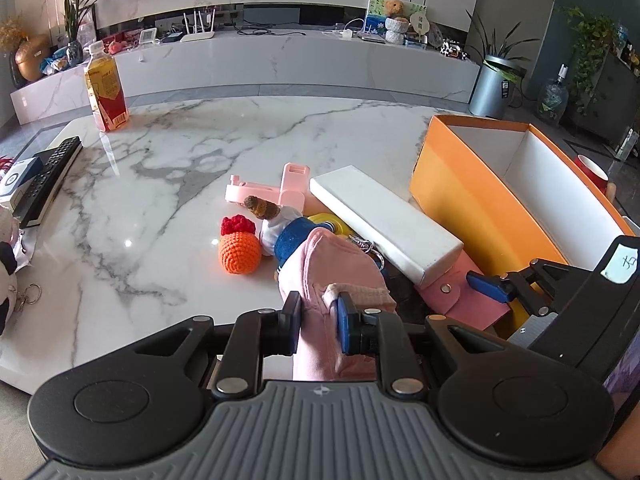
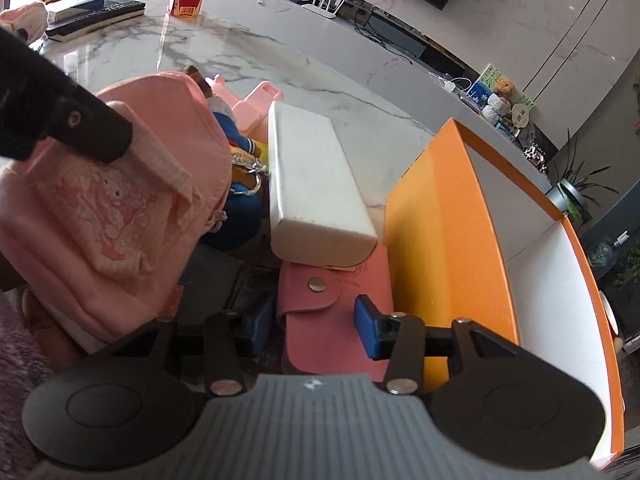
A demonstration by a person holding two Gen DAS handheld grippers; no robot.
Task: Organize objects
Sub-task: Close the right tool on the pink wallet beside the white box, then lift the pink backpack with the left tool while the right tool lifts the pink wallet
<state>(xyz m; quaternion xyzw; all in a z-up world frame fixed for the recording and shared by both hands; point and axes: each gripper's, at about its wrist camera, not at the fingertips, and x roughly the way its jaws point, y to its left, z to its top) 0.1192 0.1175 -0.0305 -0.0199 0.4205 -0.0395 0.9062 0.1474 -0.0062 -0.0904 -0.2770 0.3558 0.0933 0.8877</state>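
My left gripper is shut on a fold of a pink printed cloth item, lifted just above the marble table; the cloth item fills the left of the right wrist view. Under it lie a doll in blue, a crocheted orange and a keyring. My right gripper stands open astride a flat pink snap wallet lying beside the orange box. Its pads do not press the wallet. A long white box rests partly on the wallet's far end.
The orange box has a white inside with nothing visible in it. A pink plastic holder lies behind the doll. A drink bottle, a remote and a panda plush sit at the table's left.
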